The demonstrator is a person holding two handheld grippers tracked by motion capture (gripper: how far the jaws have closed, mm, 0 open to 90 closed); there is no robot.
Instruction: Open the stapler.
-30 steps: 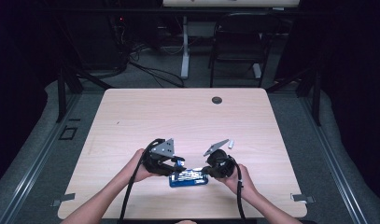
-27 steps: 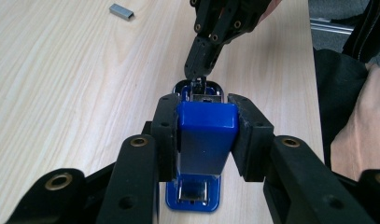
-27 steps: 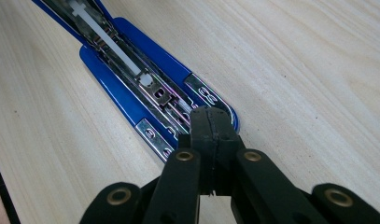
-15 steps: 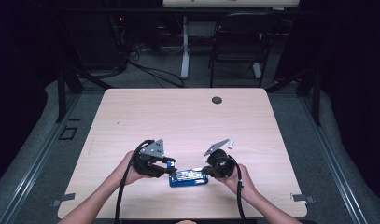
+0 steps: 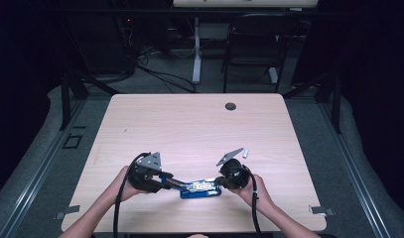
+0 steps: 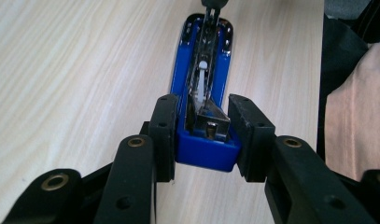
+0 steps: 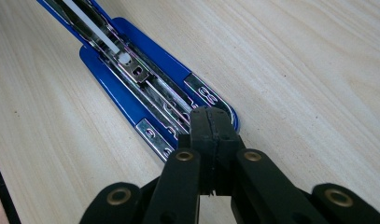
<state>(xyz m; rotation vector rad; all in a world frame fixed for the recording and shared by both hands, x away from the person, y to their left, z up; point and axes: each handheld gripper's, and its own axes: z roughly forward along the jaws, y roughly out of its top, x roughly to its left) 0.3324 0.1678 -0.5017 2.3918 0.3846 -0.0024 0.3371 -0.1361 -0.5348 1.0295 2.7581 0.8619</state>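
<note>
A: Two grippers on one blue stapler [image 5: 201, 189], and you've got it near the front edge of the table [image 5: 189, 124]. From the high view your left gripper [image 5: 166, 181] takes one end, your right gripper [image 5: 220, 184] the other. That pins it from both sides.

B: Left gripper view next: your jaws sit either side of the stapler's blue end [image 6: 206, 149], pads touching its flanks, part open because the body fills the gap. I'd say you're steadying it while the metal track lies exposed.

A: Right gripper view: your jaws are pressed fully together, tips down on the chrome end of the stapler [image 7: 159, 107]. Looks like a hold-down, nothing between them.

B: Against a second ago, your left hand has slid outward from the stapler's middle. The right hasn't budged.
</note>
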